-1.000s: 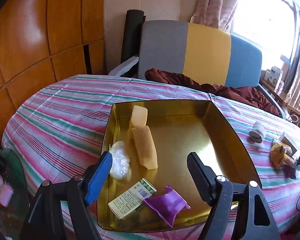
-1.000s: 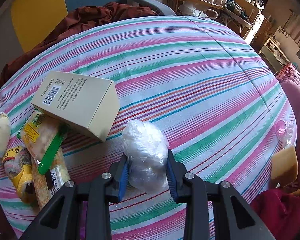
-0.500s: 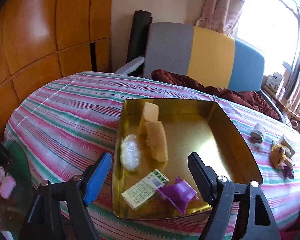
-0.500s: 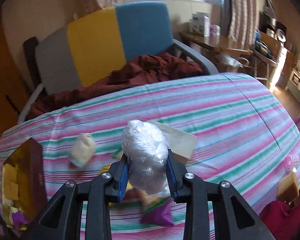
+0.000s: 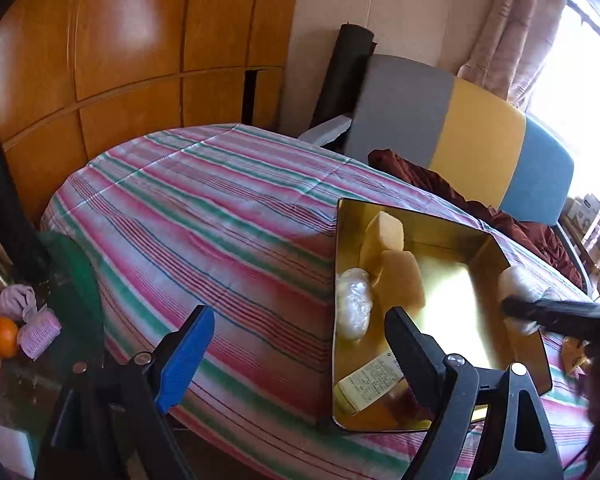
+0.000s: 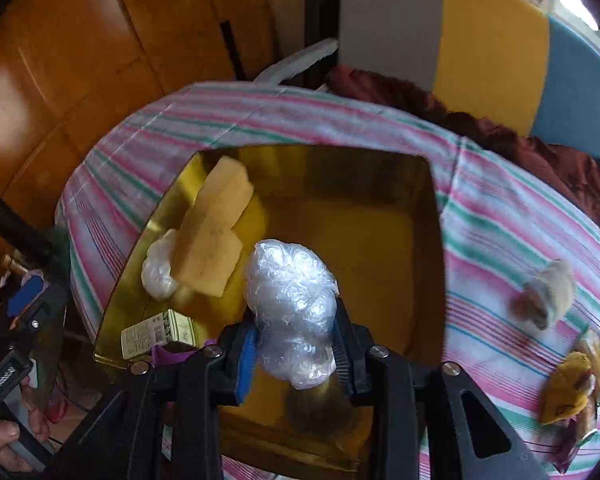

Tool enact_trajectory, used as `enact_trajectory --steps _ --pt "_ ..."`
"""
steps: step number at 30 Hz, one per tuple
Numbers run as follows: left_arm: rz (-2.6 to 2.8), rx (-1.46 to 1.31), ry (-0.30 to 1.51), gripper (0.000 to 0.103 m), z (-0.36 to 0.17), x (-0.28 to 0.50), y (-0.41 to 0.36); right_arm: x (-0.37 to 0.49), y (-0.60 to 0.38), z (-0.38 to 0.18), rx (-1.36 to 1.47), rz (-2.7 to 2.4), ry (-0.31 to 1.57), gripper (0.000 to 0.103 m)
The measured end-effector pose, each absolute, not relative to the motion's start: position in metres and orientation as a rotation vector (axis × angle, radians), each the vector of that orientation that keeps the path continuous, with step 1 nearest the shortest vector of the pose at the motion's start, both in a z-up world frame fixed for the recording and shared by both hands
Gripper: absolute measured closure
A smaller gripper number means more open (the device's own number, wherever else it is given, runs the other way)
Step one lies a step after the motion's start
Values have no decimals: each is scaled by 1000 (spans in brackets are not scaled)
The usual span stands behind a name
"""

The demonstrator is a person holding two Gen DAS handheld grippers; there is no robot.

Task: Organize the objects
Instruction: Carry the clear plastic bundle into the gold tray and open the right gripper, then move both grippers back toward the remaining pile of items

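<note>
My right gripper is shut on a clear plastic-wrapped bundle and holds it above the gold tray. In the left wrist view the bundle hangs over the tray's right side. In the tray lie two yellow sponges, another plastic bundle, a small printed box and a purple packet. My left gripper is open and empty, at the tray's near left corner over the striped cloth.
Striped tablecloth covers the table. A cloth roll and snack packets lie right of the tray. A grey, yellow and blue chair with a maroon cloth stands behind. A side table with an orange is at the left.
My right gripper swung left with the bundle, from over the right side of the table to above the tray. My left gripper drew back and to the left of the tray.
</note>
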State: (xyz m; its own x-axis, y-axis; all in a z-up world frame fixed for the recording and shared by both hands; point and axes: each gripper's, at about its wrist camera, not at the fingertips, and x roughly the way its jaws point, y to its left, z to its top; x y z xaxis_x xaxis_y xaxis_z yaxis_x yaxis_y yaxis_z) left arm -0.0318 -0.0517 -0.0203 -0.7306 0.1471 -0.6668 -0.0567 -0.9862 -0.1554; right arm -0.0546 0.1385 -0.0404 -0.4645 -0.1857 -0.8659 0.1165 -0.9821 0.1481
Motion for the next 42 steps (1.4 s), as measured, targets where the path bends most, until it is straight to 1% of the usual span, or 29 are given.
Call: enact_trajectory --steps 5,9,11,13,14,16,17,18,19,31,36,42 --pt "2806 -1123 -217 16 -26 -34 -58 -81 99 -88 1684 -2453 -38 69" --pt "2791 -1137 -217 16 -31 -34 -57 -94 83 -101 1691 -2421 -104 69" --pt "2780 -1147 -223 16 -33 -35 -57 -97 74 -102 1659 -2385 -137 65" --pt "2777 -1154 -224 16 -35 -36 -57 -100 70 -105 1633 -2342 -177 48" --pt "2776 -1154 -225 16 -35 -36 -56 -98 69 -105 1624 -2342 -177 45" --pt "2777 -1155 -225 16 -35 -36 -56 -95 71 -104 1603 -2343 -184 33" --pt "2779 -1154 -224 16 -36 -35 -56 -92 73 -103 1593 -2341 -196 31" --pt "2779 -1154 -225 16 -36 -35 -55 -90 77 -101 1582 -2344 -208 25" --pt "2780 -1154 -224 16 -36 -35 -55 -88 79 -99 1570 -2354 -213 24" --pt "2755 -1108 -126 15 -27 -23 -34 -46 120 -53 1431 -2539 -193 22" --pt "2725 -1082 -57 15 -22 -15 -17 -26 158 -36 1386 -2641 -197 19" --pt "2666 -1060 21 15 -17 -7 10 -3 225 -27 1392 -2773 -277 19"
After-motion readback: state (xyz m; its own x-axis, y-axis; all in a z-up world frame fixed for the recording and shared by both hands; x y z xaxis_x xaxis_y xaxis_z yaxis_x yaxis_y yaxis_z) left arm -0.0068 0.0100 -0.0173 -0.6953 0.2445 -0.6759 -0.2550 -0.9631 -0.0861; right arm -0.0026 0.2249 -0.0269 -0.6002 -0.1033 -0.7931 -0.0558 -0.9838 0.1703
